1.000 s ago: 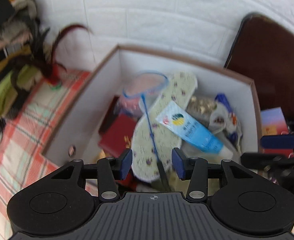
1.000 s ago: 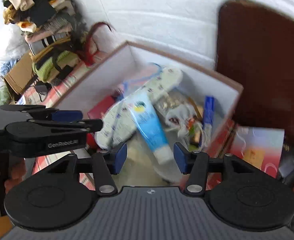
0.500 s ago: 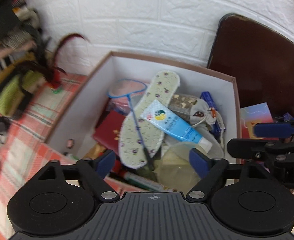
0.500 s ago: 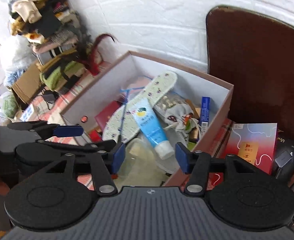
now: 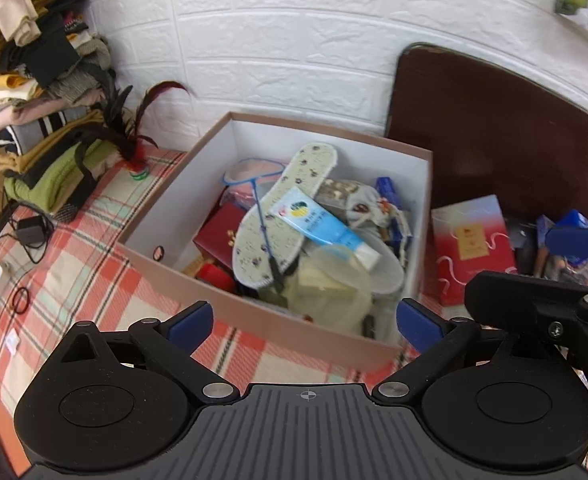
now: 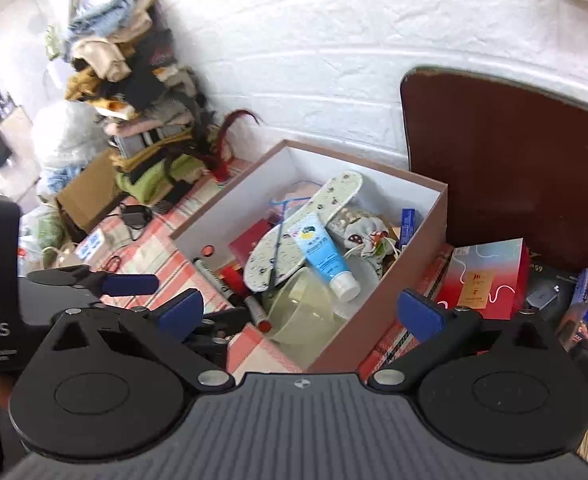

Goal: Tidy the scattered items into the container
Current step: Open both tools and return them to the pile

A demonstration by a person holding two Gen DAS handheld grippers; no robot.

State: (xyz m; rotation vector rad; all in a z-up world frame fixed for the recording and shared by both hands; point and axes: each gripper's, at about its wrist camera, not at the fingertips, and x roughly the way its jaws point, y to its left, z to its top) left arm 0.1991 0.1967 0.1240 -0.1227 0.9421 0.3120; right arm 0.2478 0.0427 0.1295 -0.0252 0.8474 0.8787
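Left claw [image 5: 305, 322]: jaws spread wide, nothing between them, positioned above the near wall of the box [image 5: 261, 322]. Right claw [image 6: 300, 316]: also spread wide and empty, held over the box's near right corner.

Items outside the box, left to right on the checked desk cloth [image 5: 93, 276]:
- Black hair tie [image 5: 21, 300]: light and limp. Pinch across one side of the loop.
- Charger with cable [image 5: 29, 232]: rigid body, trailing cord. Judged best gripped on the body.
- Feather shuttlecock [image 5: 135, 160]: very light, feathers fragile. Take hold at the base.
- Red gift box [image 5: 474, 246]: flat, stiff, lying just right of the container. Grip at an edge.

Container: open cardboard box with a white interior, already crowded. Contents visible:
- Patterned insole [image 5: 281, 212], flexible, lying diagonally on top.
- Blue tube [image 5: 322, 230], resting across the insole, cap toward the near right.
- Small blue net [image 5: 253, 178] with its handle across the insole.
- Red case [image 5: 217, 236] beneath.
- Printed cloth pouch [image 5: 368, 208].
- Translucent bowl [image 6: 306, 306] at the near end.
- Red marker [image 6: 245, 294] along the near left edge.

Free space is limited; further items will likely rest on top of the pile.
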